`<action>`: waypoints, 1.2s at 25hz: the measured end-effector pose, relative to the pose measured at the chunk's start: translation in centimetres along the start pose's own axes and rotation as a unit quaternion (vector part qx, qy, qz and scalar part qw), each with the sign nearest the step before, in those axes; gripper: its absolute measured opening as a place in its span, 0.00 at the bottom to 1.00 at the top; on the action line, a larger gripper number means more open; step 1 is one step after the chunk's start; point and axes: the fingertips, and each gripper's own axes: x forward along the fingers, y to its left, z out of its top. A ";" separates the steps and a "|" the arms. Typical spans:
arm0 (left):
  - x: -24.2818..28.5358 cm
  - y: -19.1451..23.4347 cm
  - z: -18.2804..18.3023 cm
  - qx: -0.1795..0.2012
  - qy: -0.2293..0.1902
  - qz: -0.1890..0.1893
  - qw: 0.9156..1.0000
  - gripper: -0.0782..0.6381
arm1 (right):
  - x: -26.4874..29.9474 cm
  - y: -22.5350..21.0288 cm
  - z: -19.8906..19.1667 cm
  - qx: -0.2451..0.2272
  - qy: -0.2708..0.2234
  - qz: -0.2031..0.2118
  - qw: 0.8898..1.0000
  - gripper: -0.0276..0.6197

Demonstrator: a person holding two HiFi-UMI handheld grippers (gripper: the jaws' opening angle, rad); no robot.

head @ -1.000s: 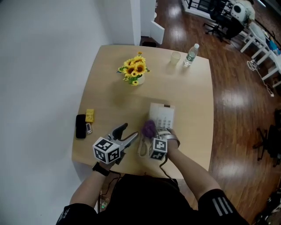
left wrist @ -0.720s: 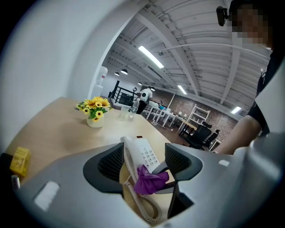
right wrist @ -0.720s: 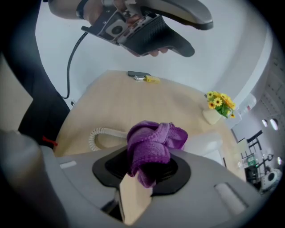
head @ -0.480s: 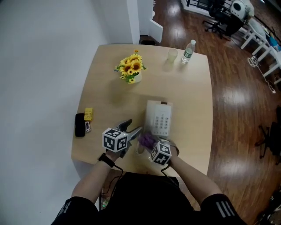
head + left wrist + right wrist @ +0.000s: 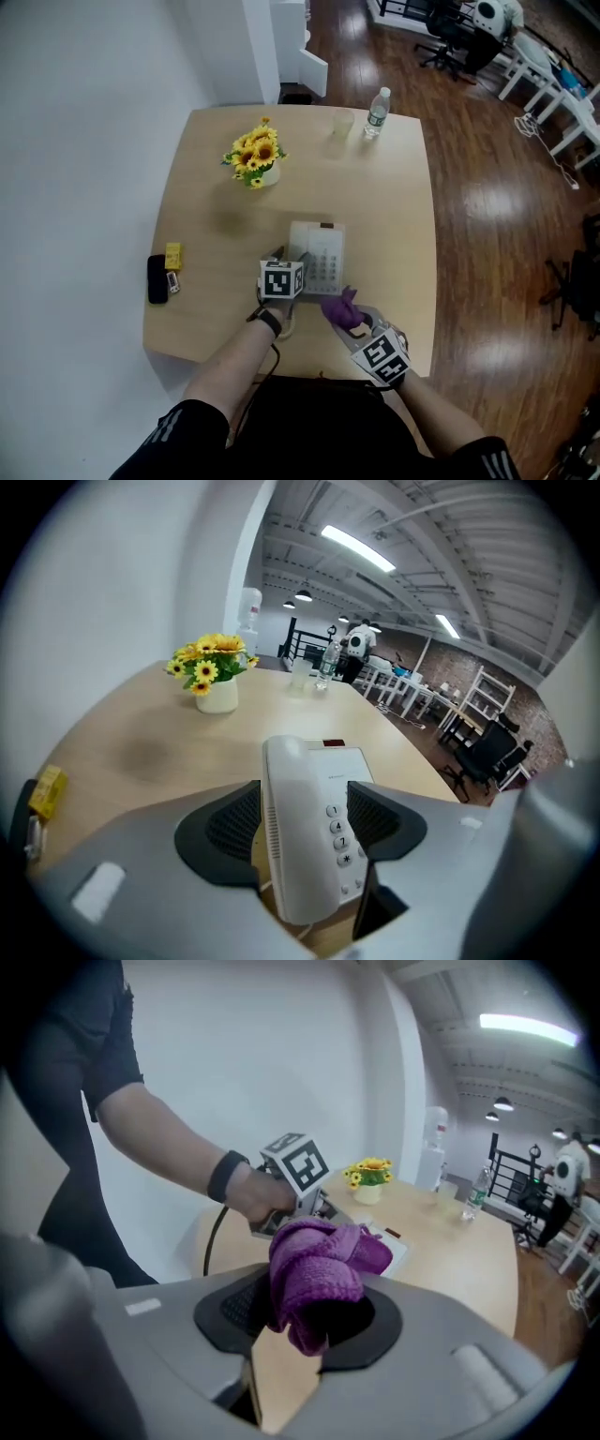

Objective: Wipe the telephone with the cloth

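Your left gripper (image 5: pixel 305 810): jaws apart, astride the handset (image 5: pixel 298 855) of the white plastic telephone (image 5: pixel 324 259), perhaps touching | your right gripper (image 5: pixel 302 1314): clamped on the soft purple cloth (image 5: pixel 321 1258) | handset likely rigid, slick, light; hold it mid-length.

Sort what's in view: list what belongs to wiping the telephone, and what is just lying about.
Job: telephone, its handset, purple cloth in the right hand-held gripper.
Lying about: sunflower vase, water bottle, cup, yellow box, black object.

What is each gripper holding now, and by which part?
The right gripper pinches the purple cloth by a bunched fold. The left gripper holds nothing: its jaws stand apart around the telephone handset.
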 end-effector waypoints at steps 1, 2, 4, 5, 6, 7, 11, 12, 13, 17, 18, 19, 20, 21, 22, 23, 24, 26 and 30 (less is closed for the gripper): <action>0.7 0.1 -0.1 -0.010 0.006 0.010 1.000 0.51 | -0.8 -0.3 -0.2 0.009 -0.005 -0.004 1.000 0.26; 1.3 0.3 -0.4 -0.018 0.015 0.021 1.000 0.51 | -1.5 -0.7 -0.4 0.016 -0.008 -0.008 1.000 0.26; 2.4 0.7 -1.4 -0.020 0.034 0.042 0.998 0.51 | -2.5 -1.2 -1.0 0.031 -0.013 -0.015 0.999 0.26; 2.8 0.8 -1.8 -0.018 0.041 0.051 0.998 0.50 | -2.9 -1.5 -1.4 0.036 -0.014 -0.016 0.999 0.26; 3.1 1.0 -2.1 -0.018 0.046 0.058 0.997 0.47 | -3.2 -1.6 -1.7 0.038 -0.014 -0.017 0.999 0.26; 3.3 1.0 -2.3 -0.020 0.048 0.064 0.997 0.47 | -3.5 -1.8 -2.1 0.039 -0.012 -0.016 0.999 0.26; 3.9 0.9 -2.6 -0.020 0.050 0.078 0.995 0.42 | -4.0 -2.1 -3.1 0.041 -0.007 -0.010 0.999 0.26; 4.1 0.9 -2.6 -0.018 0.050 0.080 0.995 0.42 | -4.1 -2.2 -3.1 0.042 -0.009 -0.010 0.999 0.26; 4.2 1.0 -2.6 -0.018 0.048 0.081 0.995 0.42 | -4.2 -2.4 -3.2 0.043 -0.010 -0.011 0.999 0.26; 4.5 1.0 -2.6 -0.023 0.037 0.079 0.996 0.42 | -4.5 -3.3 -3.2 0.046 -0.016 -0.013 0.999 0.26; 4.5 1.1 -2.6 -0.025 0.034 0.077 0.996 0.42 | -4.6 -3.4 -3.3 0.048 -0.017 -0.014 0.999 0.26; 4.5 1.1 -2.6 -0.028 0.032 0.073 0.996 0.41 | -4.6 -3.6 -3.4 0.051 -0.018 -0.015 0.998 0.26; 4.5 1.0 -2.6 -0.033 0.030 0.066 0.997 0.41 | -4.7 -3.8 -3.4 0.054 -0.018 -0.017 0.998 0.26; 4.3 1.0 -2.5 -0.038 0.029 0.058 0.997 0.41 | -4.7 -3.9 -3.5 0.056 -0.019 -0.018 0.998 0.26; 4.2 0.9 -2.5 -0.042 0.029 0.048 0.998 0.40 | -4.7 -4.0 -3.6 0.059 -0.020 -0.019 0.998 0.26; 3.9 0.9 -2.4 -0.042 0.029 0.040 0.998 0.40 | -4.7 -4.1 -3.5 0.061 -0.021 -0.019 0.998 0.26; 3.5 0.8 -2.2 -0.040 0.027 0.031 0.998 0.40 | -4.7 -4.1 -3.5 0.063 -0.023 -0.020 0.998 0.26; 2.5 0.6 -1.5 -0.039 0.015 0.008 0.999 0.40 | -4.6 -4.3 -3.1 0.065 -0.028 -0.023 0.997 0.26; -0.6 -0.7 -0.1 -0.070 -0.023 -0.077 0.994 0.40 | -4.6 -4.9 -1.3 0.066 -0.048 -0.033 0.996 0.26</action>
